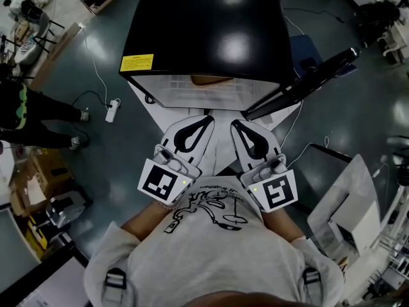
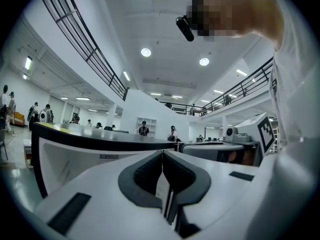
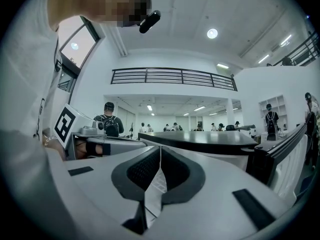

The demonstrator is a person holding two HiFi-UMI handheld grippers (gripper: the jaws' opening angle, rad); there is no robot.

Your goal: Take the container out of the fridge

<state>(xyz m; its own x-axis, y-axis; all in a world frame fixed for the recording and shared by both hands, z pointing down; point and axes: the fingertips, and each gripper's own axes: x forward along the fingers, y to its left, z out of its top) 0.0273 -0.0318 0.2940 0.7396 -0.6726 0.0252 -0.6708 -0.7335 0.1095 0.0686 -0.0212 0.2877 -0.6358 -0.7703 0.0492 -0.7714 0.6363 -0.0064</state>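
Fridge (image 1: pixel 204 31) edge just beyond left gripper (image 1: pixel 208 118), right gripper (image 1: pixel 234 122), fingers (image 2: pixel 142 176) together

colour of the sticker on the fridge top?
Yellow. The sticker sits at a corner of the black fridge top, clearest in the head view.

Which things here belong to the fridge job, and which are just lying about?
Job: fridge; its open door; left gripper and right gripper, both shut and empty. The container itself cannot be made out.

Lying about: power strip on the floor; cardboard boxes; bystander at the left.
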